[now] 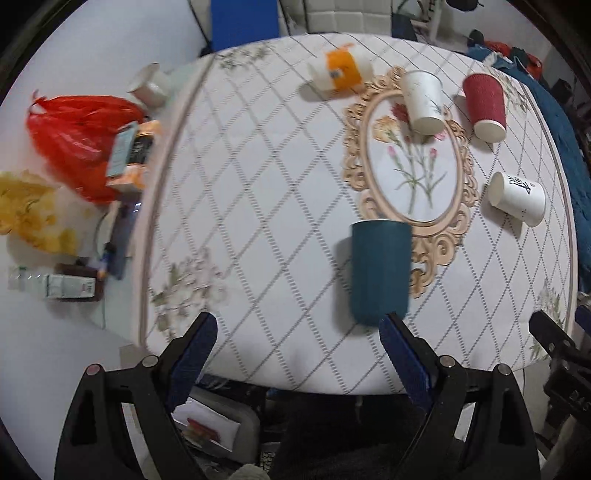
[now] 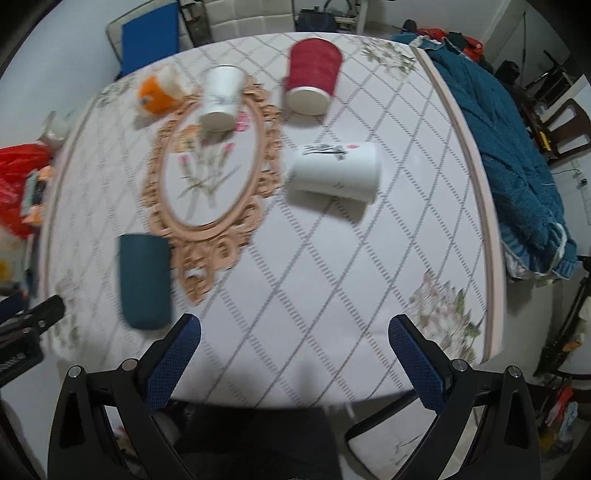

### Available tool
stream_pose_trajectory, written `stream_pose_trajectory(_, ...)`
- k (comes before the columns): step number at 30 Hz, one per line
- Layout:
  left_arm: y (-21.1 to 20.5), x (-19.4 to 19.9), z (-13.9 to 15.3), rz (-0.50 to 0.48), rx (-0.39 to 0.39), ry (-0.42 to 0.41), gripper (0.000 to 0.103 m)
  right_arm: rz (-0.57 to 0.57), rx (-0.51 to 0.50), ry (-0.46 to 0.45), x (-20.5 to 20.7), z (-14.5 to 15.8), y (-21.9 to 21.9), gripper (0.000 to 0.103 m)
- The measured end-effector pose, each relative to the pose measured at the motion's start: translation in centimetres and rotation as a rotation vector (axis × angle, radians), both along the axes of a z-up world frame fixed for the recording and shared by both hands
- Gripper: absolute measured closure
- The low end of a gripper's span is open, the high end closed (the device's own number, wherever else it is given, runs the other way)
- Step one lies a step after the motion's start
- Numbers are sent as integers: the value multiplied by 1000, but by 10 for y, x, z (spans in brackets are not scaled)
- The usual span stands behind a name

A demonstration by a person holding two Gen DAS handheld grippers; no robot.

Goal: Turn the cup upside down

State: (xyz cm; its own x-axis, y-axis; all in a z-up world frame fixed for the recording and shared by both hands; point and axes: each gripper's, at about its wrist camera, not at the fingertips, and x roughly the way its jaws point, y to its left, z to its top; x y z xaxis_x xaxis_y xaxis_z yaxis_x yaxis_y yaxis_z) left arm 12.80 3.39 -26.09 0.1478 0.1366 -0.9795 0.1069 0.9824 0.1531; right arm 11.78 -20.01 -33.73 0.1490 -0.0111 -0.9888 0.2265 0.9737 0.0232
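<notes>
Several cups stand or lie on a table with a quilted floral cloth (image 1: 280, 192). A teal cup (image 1: 380, 269) stands nearest, just beyond my left gripper's right finger; it also shows in the right wrist view (image 2: 144, 280). A white cup (image 1: 423, 101), a red ribbed cup (image 1: 484, 107) and an orange-and-white cup (image 1: 341, 70) sit further back. A white cup with black script (image 2: 334, 171) lies on its side. My left gripper (image 1: 297, 325) is open and empty. My right gripper (image 2: 295, 328) is open and empty over the near table edge.
A red plastic bag (image 1: 77, 136), boxes and a bottle (image 1: 55, 284) lie on the floor to the left of the table. A teal blanket (image 2: 517, 155) hangs at the table's right side. A blue panel (image 2: 149, 35) stands behind the table.
</notes>
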Motion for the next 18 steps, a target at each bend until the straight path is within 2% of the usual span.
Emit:
stream_pose_trajectory(9,36,-21,13,-11,-1,-45,13,4,55,-51,-20,33,55,0)
stream_pose_trajectory(18,70,-23,13,8,-20,-61,13,27,48,-60,-18,39,97,0)
